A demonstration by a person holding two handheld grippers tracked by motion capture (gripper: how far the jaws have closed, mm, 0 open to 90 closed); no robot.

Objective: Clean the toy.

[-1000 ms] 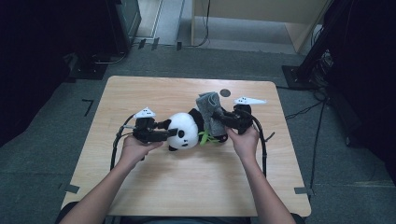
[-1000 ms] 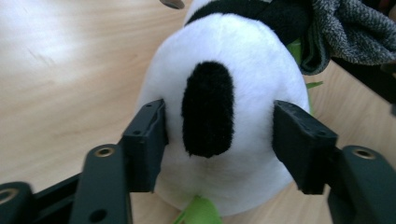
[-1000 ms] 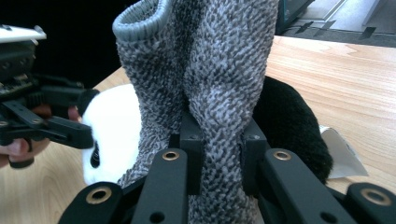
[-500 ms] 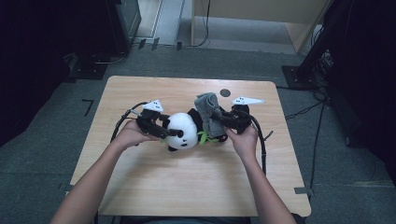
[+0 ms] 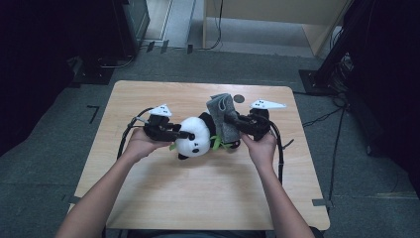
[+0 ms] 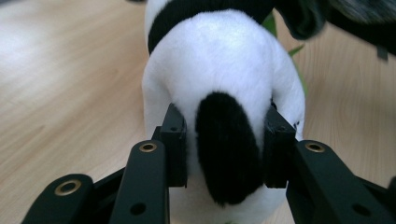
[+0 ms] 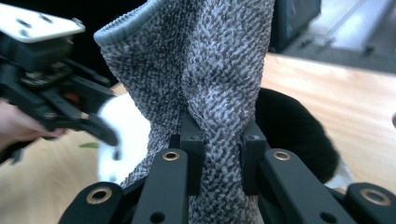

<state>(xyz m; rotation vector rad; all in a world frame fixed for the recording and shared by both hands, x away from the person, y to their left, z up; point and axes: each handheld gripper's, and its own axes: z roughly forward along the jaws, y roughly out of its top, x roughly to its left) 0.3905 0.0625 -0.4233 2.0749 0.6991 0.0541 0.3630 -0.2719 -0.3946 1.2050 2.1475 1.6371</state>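
A pale wooden table point(image 5: 163, 198) with rounded corners stands on a grey carpeted floor point(image 5: 59, 124), and the person's two forearms come in over its near edge. Near the middle of the table, toward the far side, lies a plush panda point(image 5: 195, 136) (white head toward the left gripper, black limbs and a few green leaves under it). A grey knitted sock point(image 5: 223, 114) rises over the panda's black rear end, its ribbed cuff standing upward and tilted a little away from the person. The left gripper point(image 5: 184, 134) comes in from the left at table level; its jaws have just been closing, and in the left gripper view the two pads press into the white plush on either side of the panda's black ear point(image 6: 227, 144), so it is clamped on the panda's head. The right gripper point(image 5: 230, 119) comes in from the right, and in the right gripper view its pads point(image 7: 191, 140) pinch the sock's fabric tightly, bunching it into a fold between them, with the panda's black fur just behind. A small dark round mark point(image 5: 239, 98) sits on the table just beyond the sock
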